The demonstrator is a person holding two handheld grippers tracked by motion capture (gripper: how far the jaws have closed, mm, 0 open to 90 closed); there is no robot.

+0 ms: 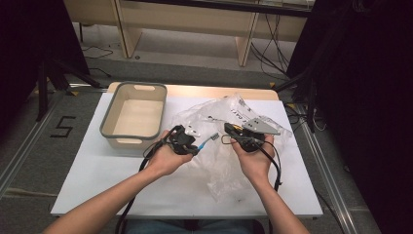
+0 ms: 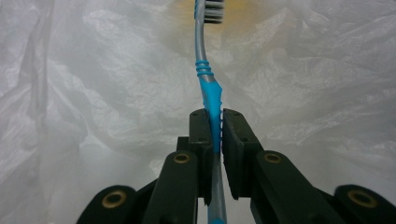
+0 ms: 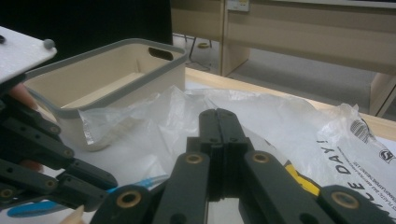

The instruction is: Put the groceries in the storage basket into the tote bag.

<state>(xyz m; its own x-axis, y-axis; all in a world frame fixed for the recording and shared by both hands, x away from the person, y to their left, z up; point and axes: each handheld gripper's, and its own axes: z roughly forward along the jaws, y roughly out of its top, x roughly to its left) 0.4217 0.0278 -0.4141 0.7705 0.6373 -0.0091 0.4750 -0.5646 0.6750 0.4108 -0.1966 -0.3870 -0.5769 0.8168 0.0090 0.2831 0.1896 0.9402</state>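
Note:
A blue and grey toothbrush (image 2: 208,88) sticks out from my left gripper (image 2: 214,116), which is shut on its handle; its bristle head (image 2: 214,11) points away at the crinkled clear plastic bag (image 2: 93,93). In the high view the left gripper (image 1: 196,146) holds the toothbrush (image 1: 208,141) pointing right, over the bag (image 1: 219,165) at the table's middle. My right gripper (image 1: 228,128) faces it from the right. Its jaws (image 3: 218,122) are pressed together, and the bag's film (image 3: 154,116) seems pinched and lifted between them. The left gripper (image 3: 46,172) and the toothbrush (image 3: 140,183) also show at lower left there.
A beige bin with a grey rim (image 1: 109,114) stands with nothing in it at the back left of the white table (image 1: 122,180); from the right gripper, the bin (image 3: 116,88) lies just beyond the bag. Wooden furniture legs and cables lie on the floor behind.

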